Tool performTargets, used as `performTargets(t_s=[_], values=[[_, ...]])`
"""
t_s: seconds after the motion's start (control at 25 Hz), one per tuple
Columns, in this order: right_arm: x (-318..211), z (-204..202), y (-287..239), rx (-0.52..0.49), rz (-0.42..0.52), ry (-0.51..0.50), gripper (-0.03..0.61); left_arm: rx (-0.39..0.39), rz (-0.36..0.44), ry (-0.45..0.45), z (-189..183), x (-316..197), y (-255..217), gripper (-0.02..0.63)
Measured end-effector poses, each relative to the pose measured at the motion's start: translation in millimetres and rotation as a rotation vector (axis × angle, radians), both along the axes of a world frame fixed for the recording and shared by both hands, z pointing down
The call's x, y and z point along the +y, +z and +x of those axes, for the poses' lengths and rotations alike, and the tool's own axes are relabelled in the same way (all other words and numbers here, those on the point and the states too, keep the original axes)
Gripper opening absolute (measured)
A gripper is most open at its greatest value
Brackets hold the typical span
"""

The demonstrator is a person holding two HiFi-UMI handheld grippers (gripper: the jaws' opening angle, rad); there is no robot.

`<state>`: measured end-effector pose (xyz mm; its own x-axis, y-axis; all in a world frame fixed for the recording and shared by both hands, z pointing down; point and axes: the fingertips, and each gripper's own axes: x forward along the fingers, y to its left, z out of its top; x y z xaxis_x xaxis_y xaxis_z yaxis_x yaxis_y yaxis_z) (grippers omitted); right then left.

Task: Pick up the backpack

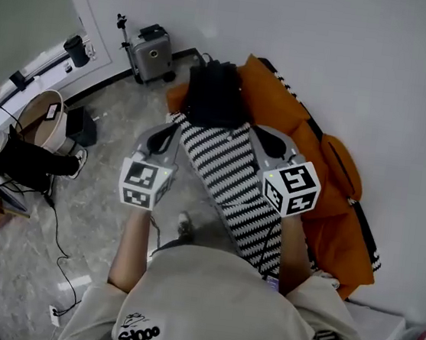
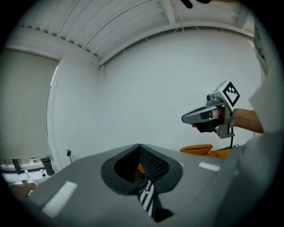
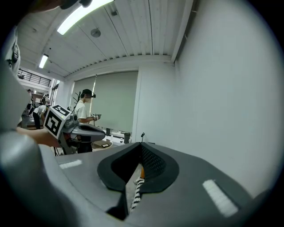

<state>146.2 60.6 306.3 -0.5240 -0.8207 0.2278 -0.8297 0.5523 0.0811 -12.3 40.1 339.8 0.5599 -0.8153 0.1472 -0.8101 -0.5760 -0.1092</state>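
Down by the white wall [image 1: 330,33], the backpack [image 1: 335,180] sprawls in front of the person, orange cloth with a black-and-white striped panel [image 1: 231,175] running between the two tools. Left hand-held gripper [image 1: 173,127] is pressed together on a striped strap [image 2: 146,195]; right hand-held gripper [image 1: 258,132] pinches striped webbing [image 3: 135,193] too. Soft and floppy, I'd say: it will sag and swing instead of holding its shape, and thin webbing could slide through the pads. The straps look like the sensible hold, one each side to share the load. Weight is hard to judge; it looks slack, probably light. Whether its lower end rests on anything, I cannot tell. Underfoot is a grey mottled floor [image 1: 110,191] with a loose cable [image 1: 60,254], and a grey wheeled case [image 1: 152,54] stands near the wall.
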Motion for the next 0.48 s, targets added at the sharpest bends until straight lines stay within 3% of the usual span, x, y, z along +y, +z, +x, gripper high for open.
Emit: performTargets(t_s=[0.48], values=[[-85.7, -43.0, 2.2, -0.044, 0.0, 0.023, 0.003, 0.007, -0.027, 0.046, -38.2, -87.5, 7.2, 0.011]])
